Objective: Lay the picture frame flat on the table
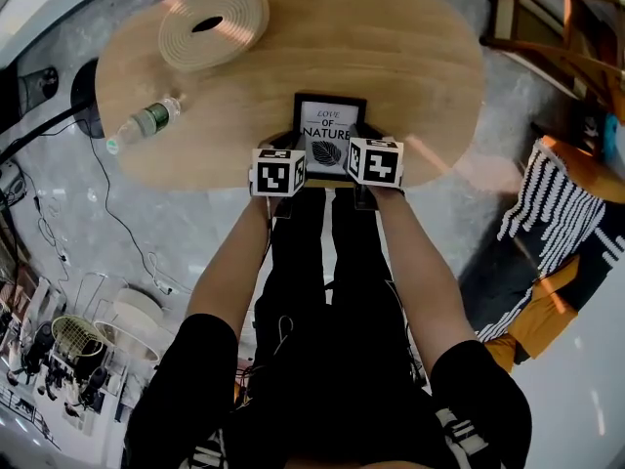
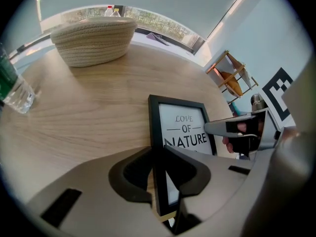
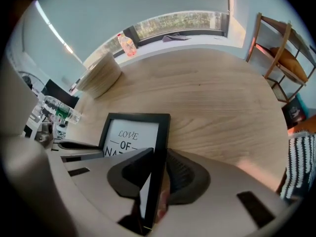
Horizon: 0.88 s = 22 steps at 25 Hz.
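Down at the table's 6 o'clock edge, both grippers are on the picture frame (image 1: 329, 133). The left gripper (image 2: 159, 152) has its jaws pinched partway closed on the frame's left rail. The right gripper (image 3: 159, 154) straddles the right rail, jaws partly apart, with a sliver of gap at the outer pad. The frame is face-up, its print reading toward the person; I can't call it fully flat on the table (image 1: 410, 57). At 9 o'clock lies a water bottle (image 1: 146, 122), and farthest off, at 11 o'clock, a woven basket (image 1: 234, 13).
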Tool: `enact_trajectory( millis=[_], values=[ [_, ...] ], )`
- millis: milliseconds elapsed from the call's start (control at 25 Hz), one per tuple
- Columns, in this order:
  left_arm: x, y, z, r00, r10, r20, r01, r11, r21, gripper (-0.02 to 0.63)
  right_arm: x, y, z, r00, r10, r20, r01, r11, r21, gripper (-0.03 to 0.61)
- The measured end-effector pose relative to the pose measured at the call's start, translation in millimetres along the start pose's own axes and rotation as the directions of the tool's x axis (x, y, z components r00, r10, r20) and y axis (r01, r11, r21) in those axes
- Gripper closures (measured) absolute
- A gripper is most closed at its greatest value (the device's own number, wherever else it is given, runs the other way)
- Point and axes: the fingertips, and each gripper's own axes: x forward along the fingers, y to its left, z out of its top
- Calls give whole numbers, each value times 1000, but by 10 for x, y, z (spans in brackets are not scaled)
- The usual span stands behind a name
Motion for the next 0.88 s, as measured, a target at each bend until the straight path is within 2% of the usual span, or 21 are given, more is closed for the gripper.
enact_trajectory(
  millis=[120,160,200,320,400,480,560,640,760,880],
  values=[
    [-121,31,98,998,40,45,-41,999,23,523,-86,9,52,1000,10,26,-11,999,32,437],
    [-194,30,160,996,50,72,-53,998,37,500,-149,10,101,999,10,43,-11,999,36,422],
    [-288,17,222,994,55,96,-60,997,46,476,-239,14,159,998,9,63,-11,999,39,420],
    [-726,-68,389,983,74,167,-85,995,58,459,-716,122,379,989,14,144,-20,999,39,420],
    [-1168,-157,530,969,92,230,-110,991,70,455,-1194,297,562,975,27,220,-33,999,23,421],
    [-1709,-280,736,945,104,310,-133,988,75,457,-1757,512,779,950,43,309,-44,999,-6,422],
    [-2324,-455,962,910,110,400,-152,986,74,463,-2401,717,990,912,59,405,-49,998,-36,422],
    [-2983,-664,1215,860,114,497,-176,981,79,471,-3100,912,1218,860,80,505,-51,996,-72,422],
    [-3934,-1002,1663,766,107,633,-227,967,111,486,-4146,1166,1650,744,119,657,-39,990,-134,430],
    [-4813,-1389,1755,696,118,708,-321,933,161,518,-5140,1361,1754,644,131,754,0,985,-171,449]
  ],
)
